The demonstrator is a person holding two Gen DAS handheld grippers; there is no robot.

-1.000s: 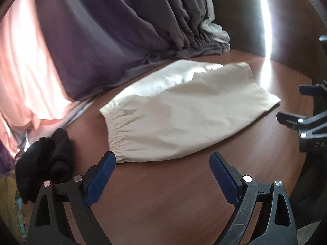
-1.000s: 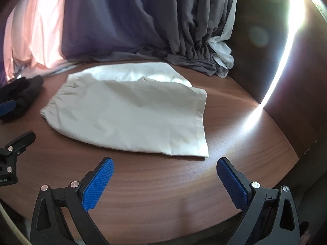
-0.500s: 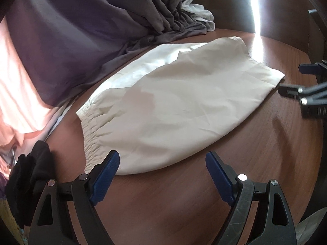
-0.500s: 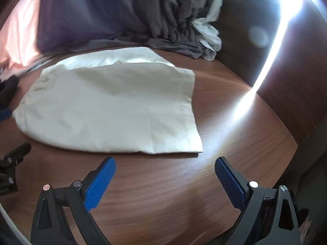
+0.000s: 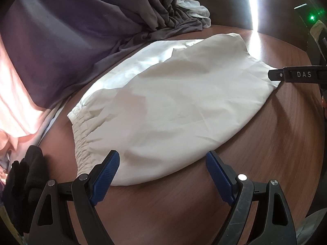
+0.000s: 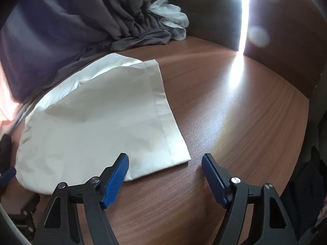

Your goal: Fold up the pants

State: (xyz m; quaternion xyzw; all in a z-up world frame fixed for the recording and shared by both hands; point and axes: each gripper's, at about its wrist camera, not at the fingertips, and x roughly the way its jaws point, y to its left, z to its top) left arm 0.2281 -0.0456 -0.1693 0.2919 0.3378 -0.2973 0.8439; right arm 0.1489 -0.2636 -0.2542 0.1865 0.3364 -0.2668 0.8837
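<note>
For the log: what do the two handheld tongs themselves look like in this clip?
Both match: the left tongs and right tongs have black triangular-cutout plastic arms with silver rivets and ribbed blue rubber fingertip pads. In the left wrist view, the other tool's black finger carries white "DAS" lettering, with a green indicator light above it. No cables or sleeves show.
</note>
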